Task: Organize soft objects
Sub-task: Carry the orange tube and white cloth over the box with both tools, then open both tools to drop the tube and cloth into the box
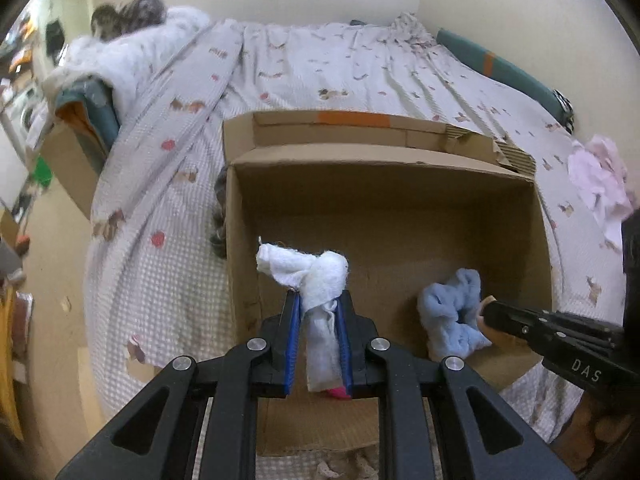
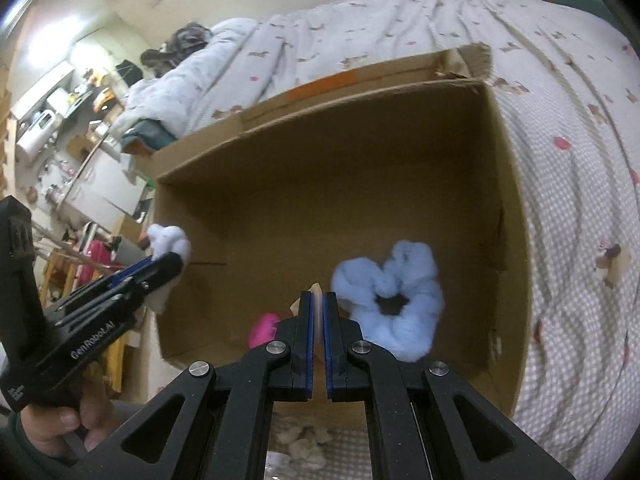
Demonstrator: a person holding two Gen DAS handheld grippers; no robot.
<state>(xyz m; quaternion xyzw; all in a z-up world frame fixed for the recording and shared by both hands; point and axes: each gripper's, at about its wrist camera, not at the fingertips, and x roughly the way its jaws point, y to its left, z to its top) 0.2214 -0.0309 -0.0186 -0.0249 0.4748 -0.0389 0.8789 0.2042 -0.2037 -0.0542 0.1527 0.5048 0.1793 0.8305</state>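
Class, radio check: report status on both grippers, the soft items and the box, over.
Left gripper shut on white cloth, above cardboard box. Right gripper shut on pale thin tag beside light blue scrunchie. Pink item inside box. Nothing blocking.

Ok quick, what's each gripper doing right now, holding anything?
Left gripper: closed on a white cloth, above the cardboard box.
Right gripper: shut on a thin pale piece; what it is cannot be told.

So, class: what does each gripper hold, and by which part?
Left gripper pinches the white cloth below its knot. Right gripper clamps a thin pale item's edge; what it is cannot be told.
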